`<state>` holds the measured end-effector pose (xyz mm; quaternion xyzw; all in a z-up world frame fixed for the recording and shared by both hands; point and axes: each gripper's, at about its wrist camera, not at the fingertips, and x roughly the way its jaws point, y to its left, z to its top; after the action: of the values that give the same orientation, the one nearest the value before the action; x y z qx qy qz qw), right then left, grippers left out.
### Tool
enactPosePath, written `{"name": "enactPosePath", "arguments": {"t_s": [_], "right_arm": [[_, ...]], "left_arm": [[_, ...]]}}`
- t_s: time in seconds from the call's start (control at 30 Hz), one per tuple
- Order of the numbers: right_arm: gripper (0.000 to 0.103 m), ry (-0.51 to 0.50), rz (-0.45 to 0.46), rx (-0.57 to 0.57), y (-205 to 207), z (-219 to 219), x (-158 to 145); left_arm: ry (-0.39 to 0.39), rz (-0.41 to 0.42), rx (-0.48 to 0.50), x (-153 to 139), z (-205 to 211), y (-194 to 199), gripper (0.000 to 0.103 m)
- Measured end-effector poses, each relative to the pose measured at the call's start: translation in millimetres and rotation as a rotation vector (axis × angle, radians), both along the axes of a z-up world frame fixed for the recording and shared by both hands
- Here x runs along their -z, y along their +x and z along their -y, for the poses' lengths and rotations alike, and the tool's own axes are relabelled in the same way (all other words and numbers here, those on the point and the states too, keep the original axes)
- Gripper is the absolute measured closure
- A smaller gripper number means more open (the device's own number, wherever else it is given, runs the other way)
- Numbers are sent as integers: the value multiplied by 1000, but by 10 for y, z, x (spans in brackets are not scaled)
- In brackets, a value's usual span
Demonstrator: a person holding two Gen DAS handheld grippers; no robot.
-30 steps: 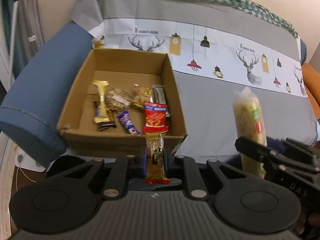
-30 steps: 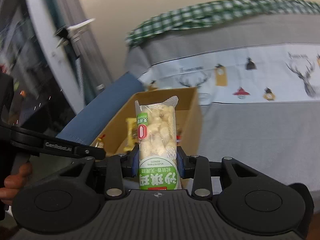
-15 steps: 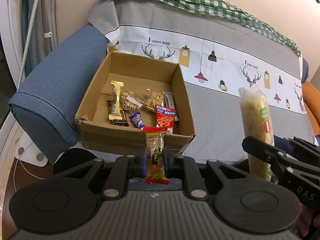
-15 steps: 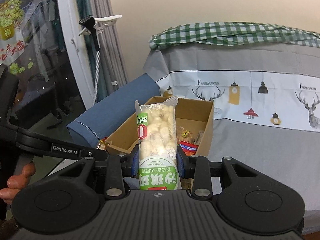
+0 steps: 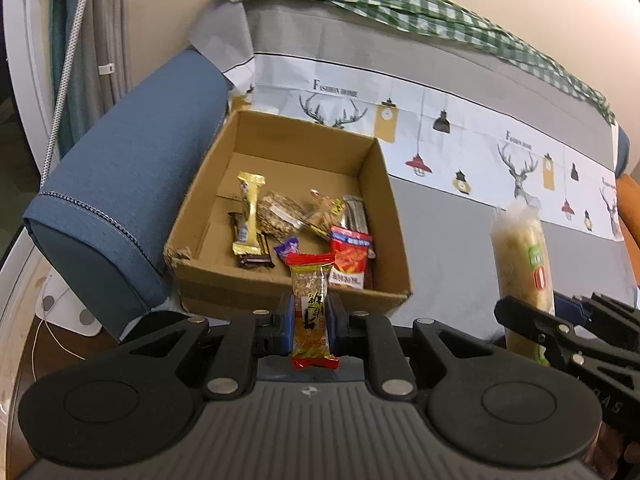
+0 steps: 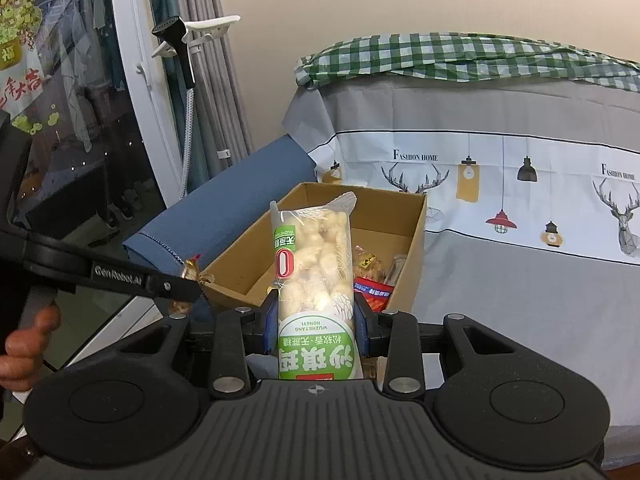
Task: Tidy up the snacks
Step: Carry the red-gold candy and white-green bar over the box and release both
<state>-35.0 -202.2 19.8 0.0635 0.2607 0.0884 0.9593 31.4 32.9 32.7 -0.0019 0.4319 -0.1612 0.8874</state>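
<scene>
My left gripper [image 5: 311, 316] is shut on a small clear snack bar with red ends [image 5: 311, 304], held upright just in front of an open cardboard box [image 5: 288, 292]. The box holds several wrapped snacks, among them a gold bar [image 5: 249, 210] and a red packet [image 5: 349, 257]. My right gripper [image 6: 316, 320] is shut on a tall clear bag of puffed snacks with a green label [image 6: 314, 280], also held short of the box [image 6: 416, 240]. That bag shows at the right in the left wrist view [image 5: 522, 276].
The box sits on a sofa seat under a grey printed cover [image 5: 460, 248], against a blue armrest [image 5: 120, 192]. A green checked cloth [image 6: 460, 56] lies on the backrest. A glass door [image 6: 60, 120] and a garment steamer [image 6: 188, 64] stand to the left.
Both grippers have pulled back and risen from the box, so it looks smaller and farther. Each still holds its snack.
</scene>
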Motion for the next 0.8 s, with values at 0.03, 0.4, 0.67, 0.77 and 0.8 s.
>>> {"name": "enactPosePath", "arguments": {"t_s": [0.03, 0.4, 0.67, 0.77, 0.8], "right_arm": [[65, -5, -2, -1, 33, -5, 3], [65, 3, -35, -25, 555, -94, 63], [65, 9, -73, -28, 1054, -79, 156], [65, 24, -95, -13, 1268, -46, 224], [65, 27, -101, -9, 1342, -37, 247]], "left_arm": [[1, 1, -6, -4, -14, 38, 86], [15, -2, -46, -4, -17, 627, 86], [48, -19, -37, 114, 107, 1102, 86], [66, -31, -36, 204, 165, 1299, 86], [72, -35, -36, 242, 190, 1378, 86]]}}
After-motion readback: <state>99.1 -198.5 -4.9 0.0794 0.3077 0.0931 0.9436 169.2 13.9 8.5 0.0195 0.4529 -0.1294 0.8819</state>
